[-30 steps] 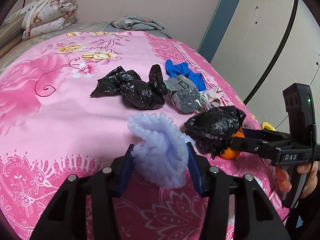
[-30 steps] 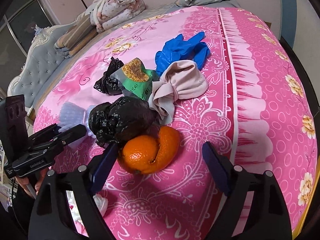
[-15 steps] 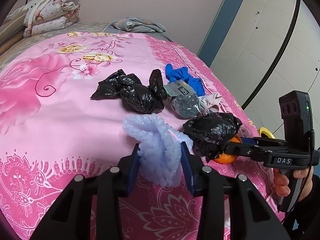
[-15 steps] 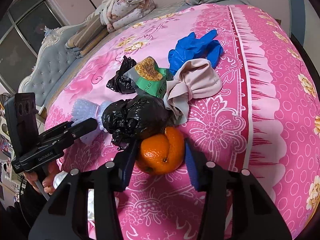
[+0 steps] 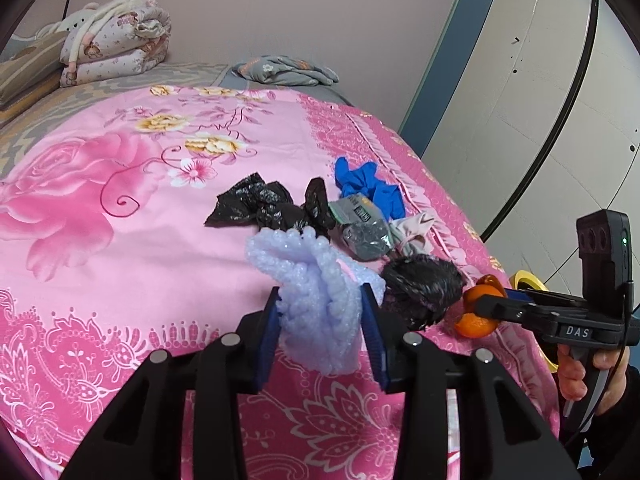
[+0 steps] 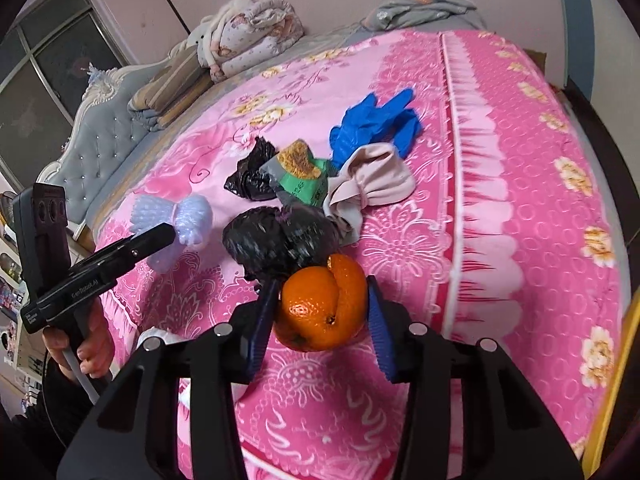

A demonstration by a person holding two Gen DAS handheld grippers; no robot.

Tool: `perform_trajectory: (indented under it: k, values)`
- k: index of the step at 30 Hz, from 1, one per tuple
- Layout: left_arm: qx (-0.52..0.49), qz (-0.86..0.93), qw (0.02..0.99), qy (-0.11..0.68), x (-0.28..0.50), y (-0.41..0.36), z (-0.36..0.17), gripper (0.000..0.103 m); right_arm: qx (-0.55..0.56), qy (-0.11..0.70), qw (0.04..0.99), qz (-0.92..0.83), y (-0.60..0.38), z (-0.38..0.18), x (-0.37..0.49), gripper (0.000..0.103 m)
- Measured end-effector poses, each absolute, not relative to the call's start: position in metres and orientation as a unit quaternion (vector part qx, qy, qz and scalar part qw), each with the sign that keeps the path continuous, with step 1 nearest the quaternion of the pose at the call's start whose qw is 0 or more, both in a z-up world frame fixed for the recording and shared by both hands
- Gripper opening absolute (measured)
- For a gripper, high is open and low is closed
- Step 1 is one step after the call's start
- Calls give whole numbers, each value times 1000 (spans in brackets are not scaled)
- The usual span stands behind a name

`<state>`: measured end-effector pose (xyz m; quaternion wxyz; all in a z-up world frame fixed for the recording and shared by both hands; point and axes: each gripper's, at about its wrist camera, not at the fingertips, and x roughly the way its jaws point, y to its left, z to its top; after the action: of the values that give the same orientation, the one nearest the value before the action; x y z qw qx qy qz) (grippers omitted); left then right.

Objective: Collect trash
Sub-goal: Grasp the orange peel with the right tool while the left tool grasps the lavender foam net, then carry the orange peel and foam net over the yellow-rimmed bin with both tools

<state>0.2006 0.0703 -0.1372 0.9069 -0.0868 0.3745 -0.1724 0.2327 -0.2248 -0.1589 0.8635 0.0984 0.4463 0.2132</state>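
Above pink bedspread — left gripper jaws clamped on lilac foam wrap; right gripper jaws just closed onto orange peel.

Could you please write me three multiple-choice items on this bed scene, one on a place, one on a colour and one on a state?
1. Where does the blue glove lie?
A. beyond the beige cloth
B. on the folded quilt
C. under the orange peel

2. What colour is the foam net in the left gripper?
A. green
B. pale lilac
C. yellow

3. What state is the right gripper in?
A. wide open, with nothing in it
B. shut on a black bag
C. shut on the orange peel

Answers:
1 A: the glove lies just past the cloth, farther up the bedspread.
2 B: the net between the pads is pale lilac.
3 C: its jaws have just been closing, and both pads press the peel.
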Motion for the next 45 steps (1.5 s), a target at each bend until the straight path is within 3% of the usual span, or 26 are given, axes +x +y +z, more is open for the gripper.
perform_trajectory:
  k: [18, 45]
  values:
    - [-58, -170, 926, 332, 174, 35, -80, 36, 118, 366, 910, 155, -293, -87, 177, 41]
    - [-26, -234, 928, 288, 175, -82, 3, 36, 162, 257, 951, 55, -418, 4, 119, 41]
